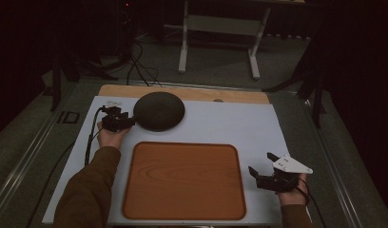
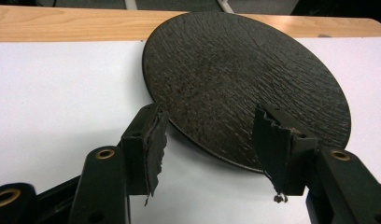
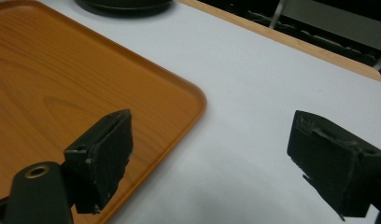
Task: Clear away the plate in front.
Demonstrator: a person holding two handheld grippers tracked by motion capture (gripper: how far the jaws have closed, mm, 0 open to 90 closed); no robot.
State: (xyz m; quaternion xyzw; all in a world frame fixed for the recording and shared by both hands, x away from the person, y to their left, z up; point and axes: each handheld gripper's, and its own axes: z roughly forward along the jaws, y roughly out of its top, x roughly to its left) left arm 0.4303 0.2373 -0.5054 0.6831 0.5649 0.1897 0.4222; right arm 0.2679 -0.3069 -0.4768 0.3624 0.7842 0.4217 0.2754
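Observation:
A dark round textured plate [image 1: 159, 110] lies flat at the back of the white mat, and fills much of the left gripper view [image 2: 244, 79]. My left gripper [image 1: 127, 119] sits at the plate's left edge. Its jaws stand open over the near rim [image 2: 212, 140], one worn pad [image 2: 153, 140] at the rim's edge and the other over the plate; I see no squeeze on it. My right gripper [image 1: 261, 163] rests open at the right of the wooden tray [image 1: 182, 180]. Nothing but white mat lies between its pads [image 3: 209, 154], next to the tray's corner [image 3: 179, 98].
The white mat [image 1: 230, 123] covers a light wooden tabletop whose far edge [image 1: 192, 92] shows behind the plate. Cables trail from both grippers. A white table frame [image 1: 218, 42] stands on the floor beyond, in a dark room.

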